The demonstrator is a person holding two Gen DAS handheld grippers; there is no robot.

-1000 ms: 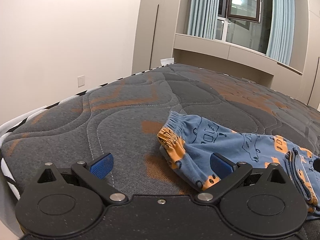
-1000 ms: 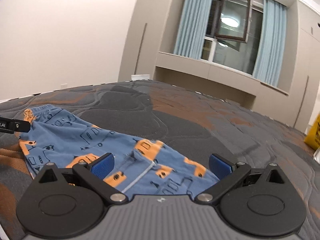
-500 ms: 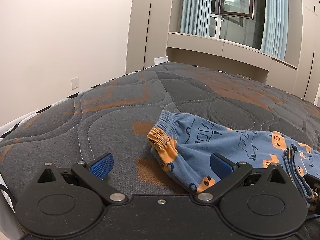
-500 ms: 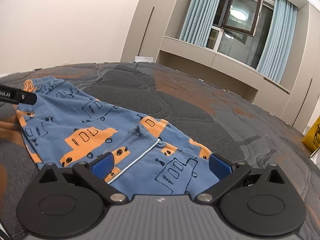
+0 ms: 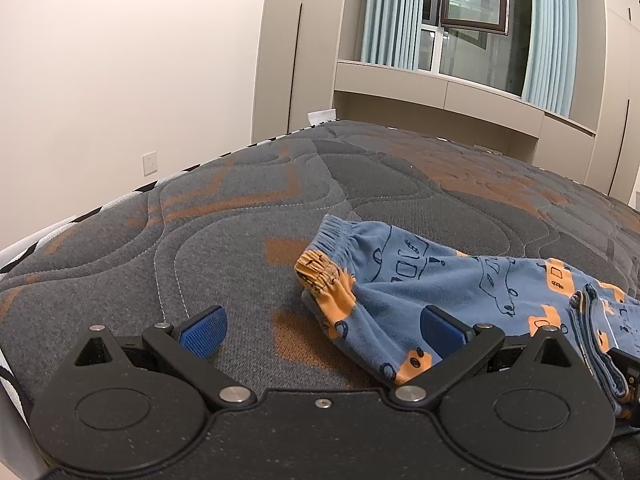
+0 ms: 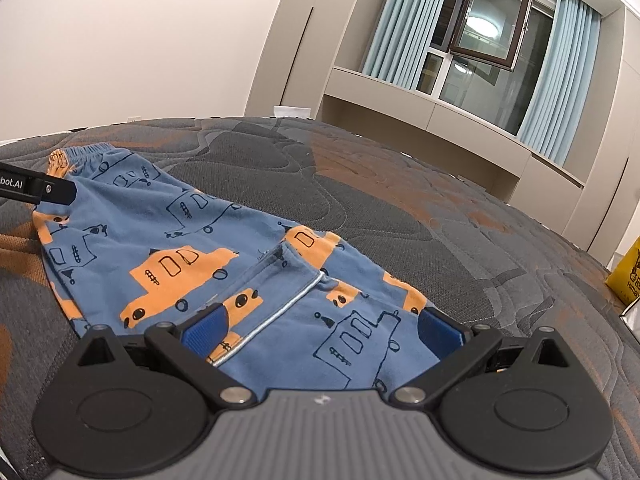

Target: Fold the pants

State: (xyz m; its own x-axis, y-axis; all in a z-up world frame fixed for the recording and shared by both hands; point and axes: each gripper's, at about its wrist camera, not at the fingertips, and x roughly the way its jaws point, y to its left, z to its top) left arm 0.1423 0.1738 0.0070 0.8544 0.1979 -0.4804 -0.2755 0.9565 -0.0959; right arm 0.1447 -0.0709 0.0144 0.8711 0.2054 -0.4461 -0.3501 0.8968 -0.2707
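Left wrist view: left gripper [image 5: 322,334] wide open, fingers [image 5: 203,328] holding nothing, right pad over the cuff end of the pants [image 5: 432,292] lying on the mattress [image 5: 224,216]. Right wrist view: right gripper [image 6: 320,330] equally spread and empty, straddling the pants [image 6: 192,240] near the folded edge. Probably approach step before a fold; next, lowering and closing on the cloth edges.
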